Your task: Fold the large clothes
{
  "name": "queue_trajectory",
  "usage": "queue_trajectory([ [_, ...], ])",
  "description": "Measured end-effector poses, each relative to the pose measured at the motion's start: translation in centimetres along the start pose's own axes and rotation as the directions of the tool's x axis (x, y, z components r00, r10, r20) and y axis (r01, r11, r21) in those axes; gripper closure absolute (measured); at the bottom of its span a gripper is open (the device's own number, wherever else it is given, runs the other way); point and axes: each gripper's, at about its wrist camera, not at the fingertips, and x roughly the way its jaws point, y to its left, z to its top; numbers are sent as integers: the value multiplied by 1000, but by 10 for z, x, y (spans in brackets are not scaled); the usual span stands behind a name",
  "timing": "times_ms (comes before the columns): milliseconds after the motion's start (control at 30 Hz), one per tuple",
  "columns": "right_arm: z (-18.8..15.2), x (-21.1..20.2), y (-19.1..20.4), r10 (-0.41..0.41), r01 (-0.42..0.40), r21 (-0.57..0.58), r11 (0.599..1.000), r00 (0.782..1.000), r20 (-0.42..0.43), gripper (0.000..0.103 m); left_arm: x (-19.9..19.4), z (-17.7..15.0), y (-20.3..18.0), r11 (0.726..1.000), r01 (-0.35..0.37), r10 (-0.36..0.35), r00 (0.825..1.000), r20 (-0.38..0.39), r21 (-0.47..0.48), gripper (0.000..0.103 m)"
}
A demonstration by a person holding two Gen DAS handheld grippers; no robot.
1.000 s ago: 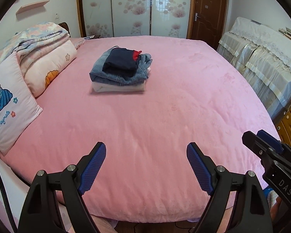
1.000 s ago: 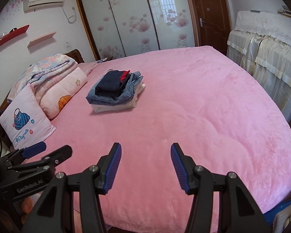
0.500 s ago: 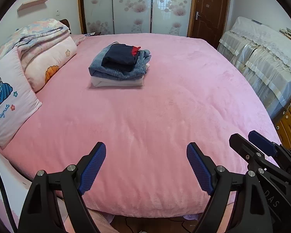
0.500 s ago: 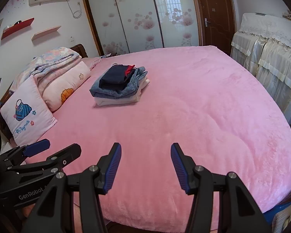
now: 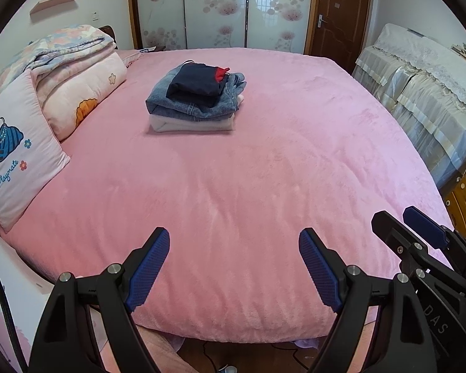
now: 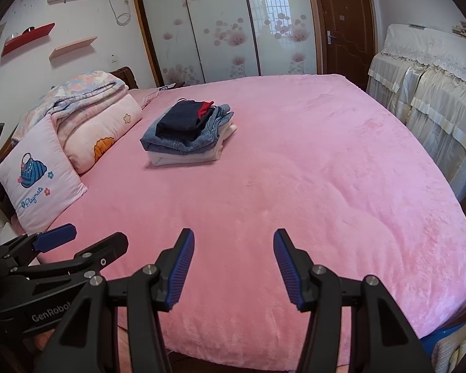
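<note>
both claws, left claw and right claw, hang wide open and empty over the bed's near edge, well apart from the folded stack, probably set aside mid-bed as finished.

Bed under pink plush cover, stack of folded clothes toward far middle, folded quilt and pink cushion along left edge

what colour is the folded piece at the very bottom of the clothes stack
White or off-white, under the blue denim; the bottom piece shows best in the left wrist view.
</note>
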Motion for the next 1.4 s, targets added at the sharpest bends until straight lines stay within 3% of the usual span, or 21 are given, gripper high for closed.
queue_trajectory([
  [1400,-3,11,-3,-16,16,5,1000,999,-35,50,15,0,3,1000,8,-8,998,-61,-8,19],
])
